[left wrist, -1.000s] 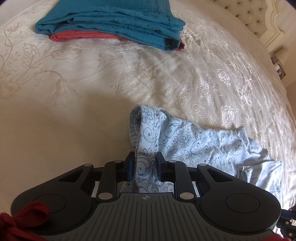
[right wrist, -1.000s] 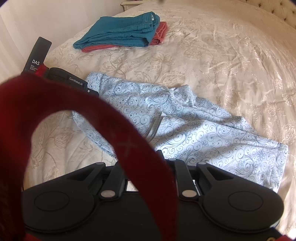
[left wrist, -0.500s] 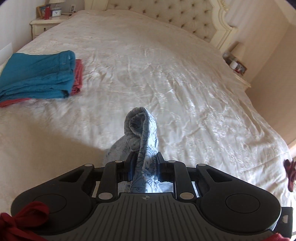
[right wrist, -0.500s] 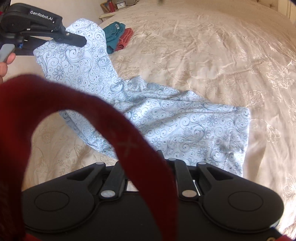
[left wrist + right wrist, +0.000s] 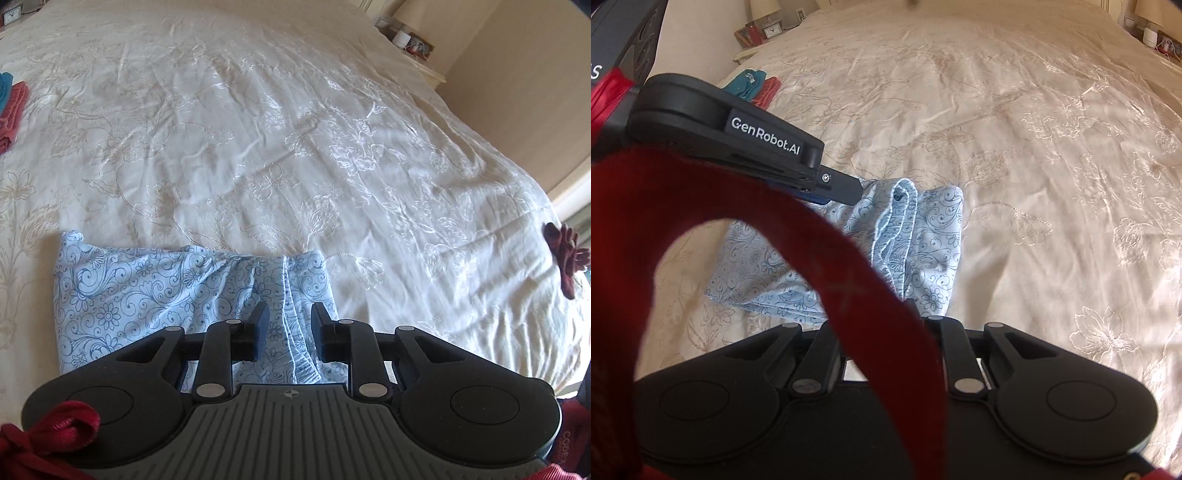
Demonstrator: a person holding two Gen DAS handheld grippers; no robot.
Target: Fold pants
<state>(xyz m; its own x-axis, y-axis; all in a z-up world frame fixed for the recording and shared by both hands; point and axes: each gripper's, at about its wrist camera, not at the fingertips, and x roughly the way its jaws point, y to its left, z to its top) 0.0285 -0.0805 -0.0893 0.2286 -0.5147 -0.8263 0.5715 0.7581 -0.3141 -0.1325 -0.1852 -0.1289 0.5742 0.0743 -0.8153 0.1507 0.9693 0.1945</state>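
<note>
The light blue floral pants lie folded over on the cream bedspread. My left gripper hovers at their right end. Its jaws are opening: a ridge of fabric runs between the pads with a gap on each side. In the right wrist view the pants bunch up toward my right gripper. A red strap hides most of its fingers, and the cloth's folds converge into them, so it looks shut on the pants' near edge. The left gripper reaches in from the upper left.
A folded teal and red stack sits at the far left of the bed, also showing as the stack at the left wrist view's edge. Nightstands flank the headboard. A red ribbon end hangs at the right.
The left gripper carried its end of the pants up and across, then laid it over the other end; its jaws have parted. The right gripper shifted sideways with its edge of cloth.
</note>
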